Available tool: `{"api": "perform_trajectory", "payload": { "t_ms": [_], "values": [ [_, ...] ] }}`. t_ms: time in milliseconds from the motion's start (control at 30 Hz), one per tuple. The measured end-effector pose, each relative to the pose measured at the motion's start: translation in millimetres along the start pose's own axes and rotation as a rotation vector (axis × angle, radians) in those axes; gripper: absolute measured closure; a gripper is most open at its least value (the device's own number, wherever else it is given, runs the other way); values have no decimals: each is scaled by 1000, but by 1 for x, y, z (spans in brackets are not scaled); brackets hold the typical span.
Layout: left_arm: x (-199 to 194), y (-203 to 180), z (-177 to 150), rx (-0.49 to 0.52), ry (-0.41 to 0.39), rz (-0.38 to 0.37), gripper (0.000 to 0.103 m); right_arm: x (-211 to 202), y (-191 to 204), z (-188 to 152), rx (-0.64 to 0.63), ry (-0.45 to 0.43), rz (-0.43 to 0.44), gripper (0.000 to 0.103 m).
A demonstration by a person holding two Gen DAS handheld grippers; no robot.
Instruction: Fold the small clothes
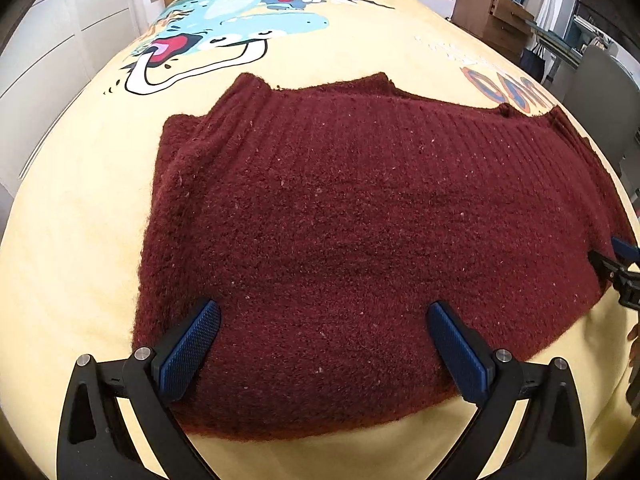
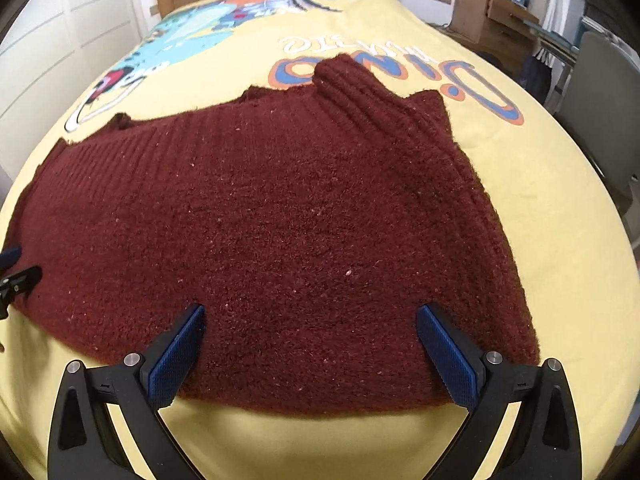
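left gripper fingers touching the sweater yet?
Cannot tell. Left wrist view shows the open left gripper with both fingers overlapping the maroon sweater's near hem, but no view shows contact or gap.

Both wrist cameras look low, close across one sweater (image 1: 340, 220).

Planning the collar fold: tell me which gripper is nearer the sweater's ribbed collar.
Right. The ribbed collar lies ahead of the right gripper, slightly to its right; from the left gripper only far-right sweater edges appear.
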State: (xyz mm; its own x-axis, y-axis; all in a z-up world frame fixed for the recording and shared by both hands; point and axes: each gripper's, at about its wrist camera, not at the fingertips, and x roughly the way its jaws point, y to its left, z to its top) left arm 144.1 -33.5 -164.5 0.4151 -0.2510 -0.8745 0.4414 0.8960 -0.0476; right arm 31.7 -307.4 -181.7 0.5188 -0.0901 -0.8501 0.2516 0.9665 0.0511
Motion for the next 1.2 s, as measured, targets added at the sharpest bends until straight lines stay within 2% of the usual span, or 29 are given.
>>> {"api": "perform_trajectory", "payload": {
  "t_ms": [133, 200, 300, 467, 533, 700, 800, 967, 1067, 1133, 1200],
  "values": [
    [0, -2, 1, -2, 7, 13, 1, -2, 1, -4, 4, -12, -7, 0],
    [1, -1, 4, -4, 24, 10, 1, -6, 4, -1, 0, 21, -15, 0],
    [-1, -4, 12, 17, 88, 6, 1, -15, 9, 5, -23, 63, -26, 0],
    [-14, 4, 29, -52, 174, -68, 1, -36, 11, 8, -52, 85, -57, 0],
    [-25, 14, 35, -88, 172, -82, 1, -47, 10, 8, -48, 80, -49, 0],
    [-44, 48, 43, -144, 143, -50, 1, -69, 5, 2, -25, 55, -27, 0],
    [-33, 66, 40, -192, 200, -23, 1, -75, -1, -8, 1, 62, -26, 0],
    [-3, 70, 31, -240, 240, -74, 1, -72, -19, -37, 71, 114, -39, 0],
    [19, 75, 21, -294, 291, -142, 1, -68, -29, -51, 84, 151, -61, 0],
    [24, 79, 16, -334, 285, -173, 1, -68, -37, -57, 93, 163, -75, 0],
    [22, 77, 14, -327, 268, -176, 1, -68, -43, -60, 106, 165, -83, 0]
  ]
}}
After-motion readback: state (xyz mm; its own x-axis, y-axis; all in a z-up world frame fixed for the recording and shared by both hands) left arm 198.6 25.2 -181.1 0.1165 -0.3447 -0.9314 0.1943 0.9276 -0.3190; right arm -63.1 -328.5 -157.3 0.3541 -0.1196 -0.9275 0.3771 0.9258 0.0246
